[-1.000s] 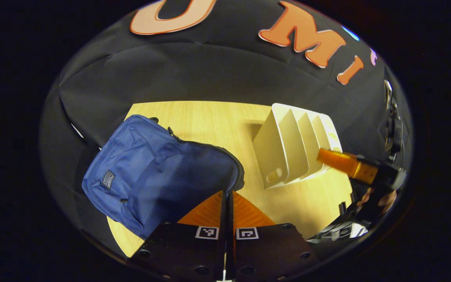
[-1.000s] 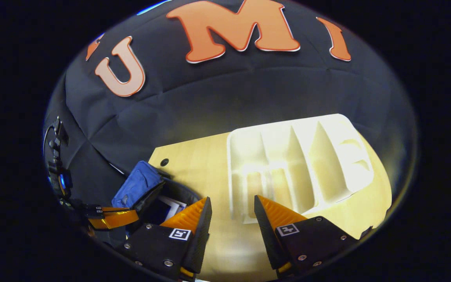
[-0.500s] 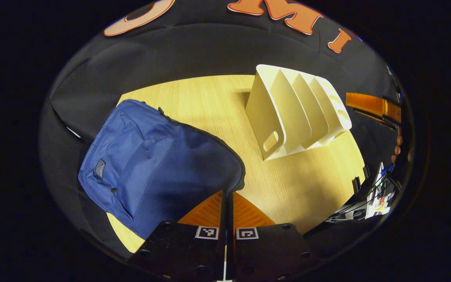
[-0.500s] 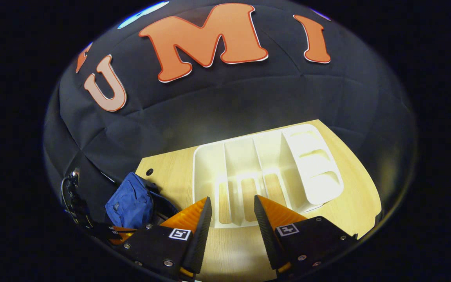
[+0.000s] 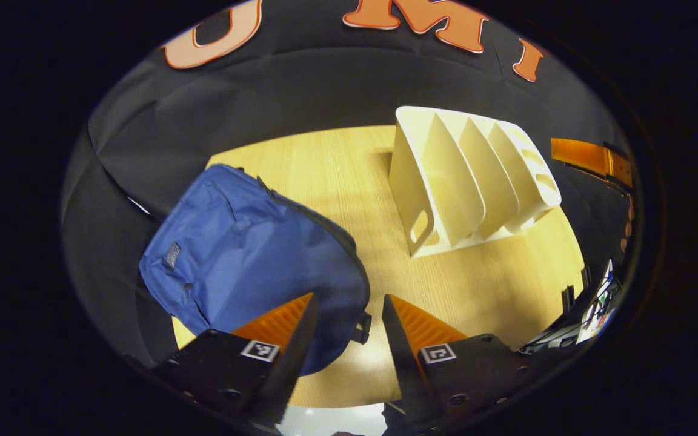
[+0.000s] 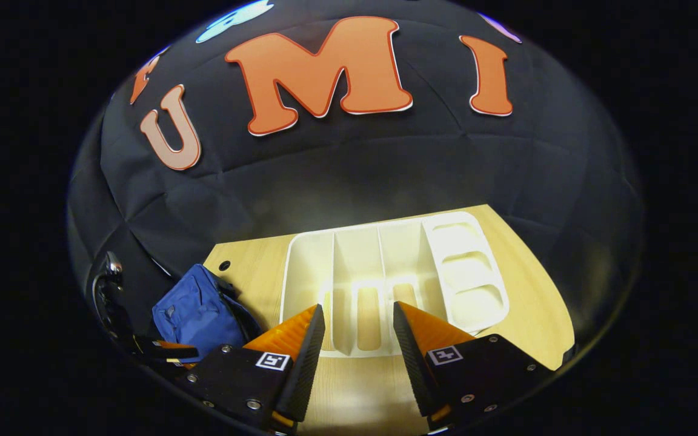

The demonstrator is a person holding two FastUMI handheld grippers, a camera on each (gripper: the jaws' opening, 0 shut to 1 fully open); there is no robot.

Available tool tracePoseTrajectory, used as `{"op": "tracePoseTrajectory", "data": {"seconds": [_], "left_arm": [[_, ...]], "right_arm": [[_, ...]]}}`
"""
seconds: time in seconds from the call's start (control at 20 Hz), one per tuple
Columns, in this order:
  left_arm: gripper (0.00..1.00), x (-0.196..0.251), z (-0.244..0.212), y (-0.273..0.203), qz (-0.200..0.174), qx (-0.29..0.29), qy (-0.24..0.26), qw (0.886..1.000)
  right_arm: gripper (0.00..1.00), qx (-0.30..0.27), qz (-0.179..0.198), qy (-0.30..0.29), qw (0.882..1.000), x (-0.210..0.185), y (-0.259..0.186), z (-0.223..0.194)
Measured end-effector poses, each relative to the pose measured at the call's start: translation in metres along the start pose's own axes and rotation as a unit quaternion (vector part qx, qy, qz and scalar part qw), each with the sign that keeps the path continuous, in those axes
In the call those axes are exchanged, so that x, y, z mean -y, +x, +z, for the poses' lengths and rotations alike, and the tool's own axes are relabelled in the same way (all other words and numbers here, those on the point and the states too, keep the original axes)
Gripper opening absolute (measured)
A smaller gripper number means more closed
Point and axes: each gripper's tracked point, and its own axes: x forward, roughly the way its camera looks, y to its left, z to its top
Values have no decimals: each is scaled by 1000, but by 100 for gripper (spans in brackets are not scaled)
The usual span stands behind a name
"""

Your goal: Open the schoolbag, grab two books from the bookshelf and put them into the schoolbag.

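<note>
While the left gripper (image 5: 344,318) hangs above the desk (image 5: 337,175) with fingers spread and pinching nothing, the blue schoolbag (image 5: 246,254) lies just beyond its left finger. The white bookshelf (image 6: 385,272) stands directly ahead of the right gripper (image 6: 358,327), whose fingers are likewise spread.

A light wooden table (image 5: 337,163) has cables and papers (image 5: 591,303) beside its edge.
</note>
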Motion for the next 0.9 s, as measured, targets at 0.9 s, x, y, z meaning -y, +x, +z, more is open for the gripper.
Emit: {"op": "tracePoseTrajectory", "data": {"seconds": [0.9], "left_arm": [[98,68,167,-138,74,388,-38,918]], "right_arm": [[92,214,-22,-47,976,24,-71,89]]}}
